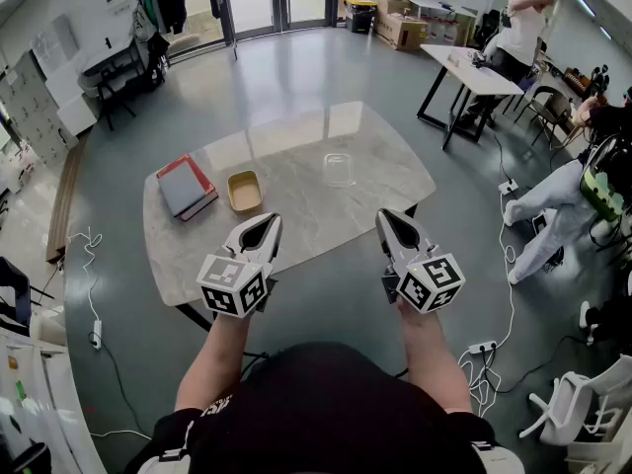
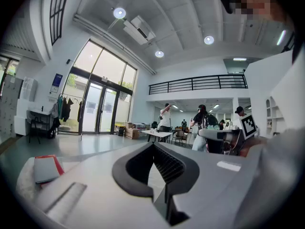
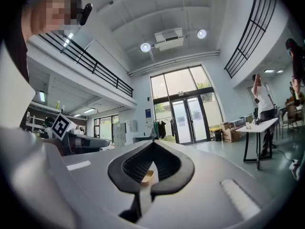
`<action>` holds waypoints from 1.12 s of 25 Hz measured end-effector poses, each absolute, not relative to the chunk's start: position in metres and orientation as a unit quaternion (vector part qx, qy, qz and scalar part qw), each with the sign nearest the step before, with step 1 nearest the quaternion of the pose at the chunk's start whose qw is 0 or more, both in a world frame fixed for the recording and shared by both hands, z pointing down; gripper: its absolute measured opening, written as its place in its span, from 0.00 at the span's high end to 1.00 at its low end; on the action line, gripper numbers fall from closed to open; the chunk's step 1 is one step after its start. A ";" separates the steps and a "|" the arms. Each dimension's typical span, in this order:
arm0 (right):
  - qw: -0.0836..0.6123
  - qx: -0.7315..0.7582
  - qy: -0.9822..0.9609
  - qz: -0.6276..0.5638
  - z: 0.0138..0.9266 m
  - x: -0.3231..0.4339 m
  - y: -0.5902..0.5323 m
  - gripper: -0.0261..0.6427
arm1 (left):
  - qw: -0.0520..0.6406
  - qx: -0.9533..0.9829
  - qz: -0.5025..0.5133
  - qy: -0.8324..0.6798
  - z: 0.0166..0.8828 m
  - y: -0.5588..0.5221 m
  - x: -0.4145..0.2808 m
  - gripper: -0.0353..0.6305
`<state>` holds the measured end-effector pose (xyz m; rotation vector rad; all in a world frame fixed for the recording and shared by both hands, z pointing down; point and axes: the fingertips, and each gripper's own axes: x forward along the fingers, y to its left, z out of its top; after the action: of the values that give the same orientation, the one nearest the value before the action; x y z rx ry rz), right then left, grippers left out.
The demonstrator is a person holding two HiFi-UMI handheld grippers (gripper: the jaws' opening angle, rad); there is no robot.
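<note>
I held my left gripper (image 1: 272, 221) and my right gripper (image 1: 385, 217) over the near edge of the table (image 1: 296, 227). Both were pinched shut on nothing, because nothing was close enough to grab. The tan tray (image 1: 244, 192) sat ahead of my left one. The clear tub (image 1: 339, 169) sat ahead of my right one. Both were well apart from me. A red book (image 1: 187, 187) lay beside the tray.
</note>
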<state>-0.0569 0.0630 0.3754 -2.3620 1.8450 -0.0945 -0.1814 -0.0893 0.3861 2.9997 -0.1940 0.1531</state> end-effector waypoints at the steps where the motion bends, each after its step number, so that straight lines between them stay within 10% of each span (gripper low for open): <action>1: 0.070 -0.786 0.614 -0.030 0.375 -0.059 0.065 0.94 | 0.066 0.995 0.049 -0.061 0.385 -0.087 -0.182 0.94; 28: 0.092 -0.748 0.654 -0.061 0.394 -0.060 0.135 0.94 | 0.088 0.993 0.066 -0.041 0.410 -0.015 -0.152 0.94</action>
<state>-0.0596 0.1347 0.3941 -2.2216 1.9424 -0.1813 -0.1524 -0.0147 0.4098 2.9555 -0.1218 0.1967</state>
